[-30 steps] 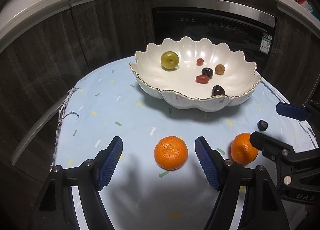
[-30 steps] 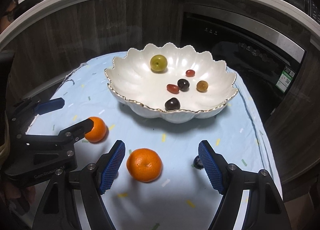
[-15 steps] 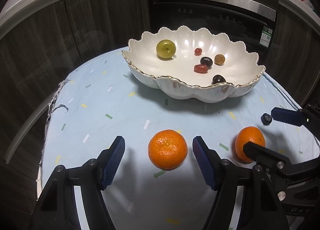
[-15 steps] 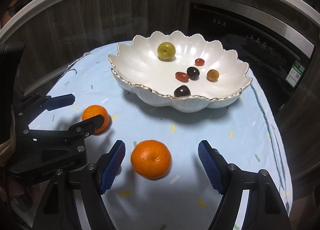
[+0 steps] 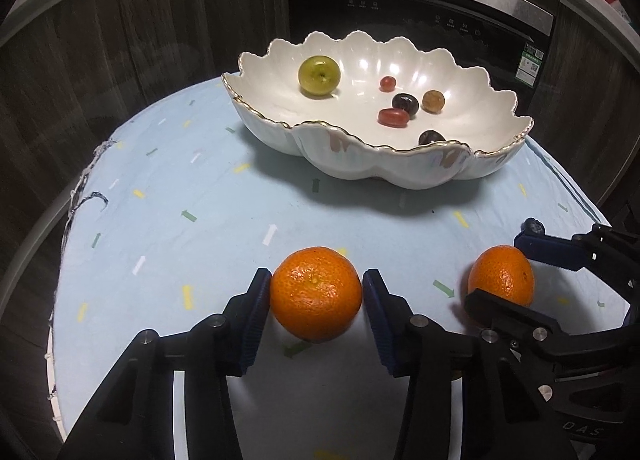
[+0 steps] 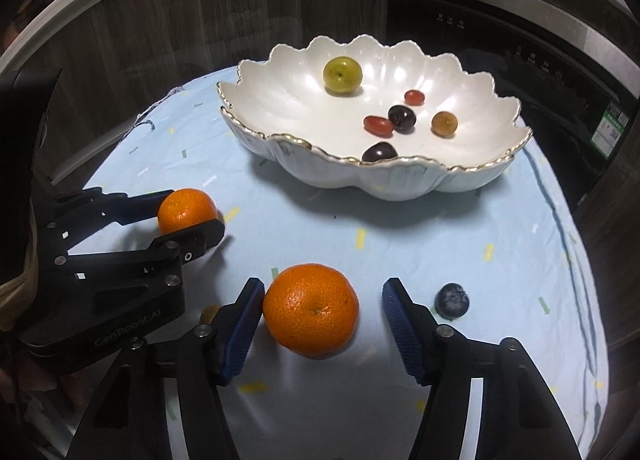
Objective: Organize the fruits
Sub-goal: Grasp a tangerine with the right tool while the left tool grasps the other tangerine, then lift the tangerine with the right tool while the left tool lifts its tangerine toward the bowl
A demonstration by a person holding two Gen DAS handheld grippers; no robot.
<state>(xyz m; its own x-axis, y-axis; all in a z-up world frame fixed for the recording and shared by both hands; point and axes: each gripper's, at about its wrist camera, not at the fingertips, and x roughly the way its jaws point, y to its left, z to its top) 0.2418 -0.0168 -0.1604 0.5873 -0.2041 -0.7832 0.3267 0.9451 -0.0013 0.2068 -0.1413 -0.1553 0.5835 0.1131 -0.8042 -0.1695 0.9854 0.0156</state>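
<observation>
Two mandarins lie on the pale blue cloth in front of a white scalloped bowl (image 5: 360, 164) (image 6: 340, 176). My left gripper (image 5: 316, 280) (image 6: 188, 212) has its jaws closing, and both blue pads touch the sides of the left mandarin (image 5: 316, 294) (image 6: 186, 210). My right gripper (image 6: 323, 288) (image 5: 504, 272) is also closing around the right mandarin (image 6: 311, 310) (image 5: 502, 274). Its left pad touches the peel, but a gap remains at its right pad. A blueberry (image 6: 452, 300) (image 5: 534, 225) lies on the cloth just right of the right gripper.
The bowl holds a green fruit (image 5: 319, 74), two small red ones, two dark ones and an amber one. A small yellowish fruit (image 6: 208, 314) peeks out behind my right gripper's left finger. Dark cabinets and an oven front stand behind the round table (image 5: 180, 220).
Both grippers have sunk toward the cloth and narrowed their jaws. The left pads have come against their mandarin. The right jaws have narrowed around theirs.
</observation>
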